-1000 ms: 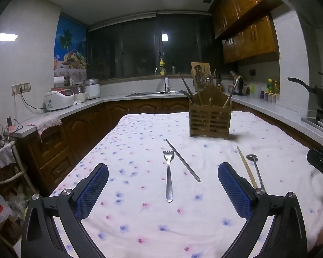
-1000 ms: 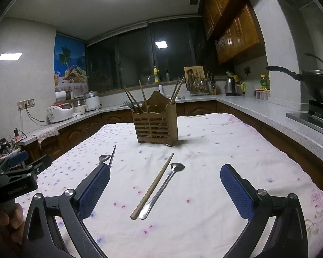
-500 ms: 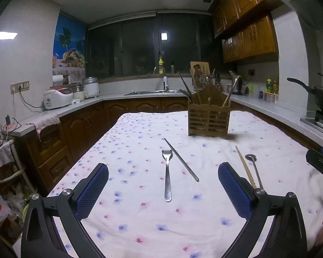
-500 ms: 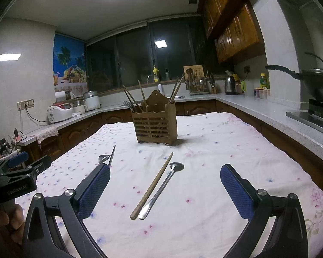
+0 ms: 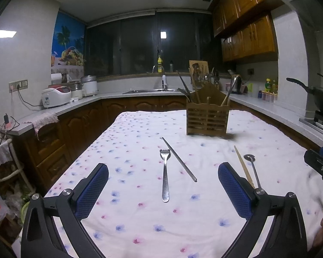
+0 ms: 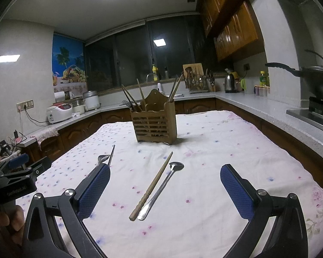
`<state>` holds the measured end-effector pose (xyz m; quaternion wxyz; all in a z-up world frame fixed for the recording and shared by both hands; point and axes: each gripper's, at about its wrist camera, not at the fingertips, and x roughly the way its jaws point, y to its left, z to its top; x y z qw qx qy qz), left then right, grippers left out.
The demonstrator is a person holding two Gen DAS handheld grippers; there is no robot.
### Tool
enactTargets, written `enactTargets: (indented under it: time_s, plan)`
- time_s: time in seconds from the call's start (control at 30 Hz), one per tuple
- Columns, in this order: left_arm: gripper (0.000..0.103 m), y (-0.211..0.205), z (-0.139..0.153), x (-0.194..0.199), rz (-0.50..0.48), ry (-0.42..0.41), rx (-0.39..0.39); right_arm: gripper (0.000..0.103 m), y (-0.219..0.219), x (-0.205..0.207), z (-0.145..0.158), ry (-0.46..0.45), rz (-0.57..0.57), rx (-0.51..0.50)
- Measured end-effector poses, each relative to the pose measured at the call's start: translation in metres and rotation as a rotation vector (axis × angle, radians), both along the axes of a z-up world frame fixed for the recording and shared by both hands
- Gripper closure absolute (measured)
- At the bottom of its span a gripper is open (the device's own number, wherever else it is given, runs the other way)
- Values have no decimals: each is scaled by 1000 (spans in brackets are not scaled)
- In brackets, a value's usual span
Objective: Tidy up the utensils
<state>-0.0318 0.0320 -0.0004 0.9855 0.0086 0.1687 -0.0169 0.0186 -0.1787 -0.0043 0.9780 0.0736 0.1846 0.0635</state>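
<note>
A steel fork (image 5: 165,176) and metal chopstick (image 5: 179,159) are shown whole between the spread left hand-held gripper (image 5: 163,179), while the released right hand-held gripper (image 6: 165,182) frames a wooden chopstick (image 6: 151,186) and steel spoon (image 6: 161,190) on the floral-clothed worktop (image 6: 215,154).

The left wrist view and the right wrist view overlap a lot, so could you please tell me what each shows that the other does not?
Only the left wrist view shows the whole steel fork and the thin metal chopstick unobstructed. Only the right wrist view shows the steel kettle and the full wooden chopstick beside the long steel spoon. Both show the slatted wooden utensil holder on the floral tablecloth, and open fingers.
</note>
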Motion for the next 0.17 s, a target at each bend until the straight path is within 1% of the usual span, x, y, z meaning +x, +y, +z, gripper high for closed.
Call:
enactTargets:
  time_s: [0.17]
  plan:
    - [1,-5,1,3,-14,10,0,0,2,-1,-2,13,2,-1]
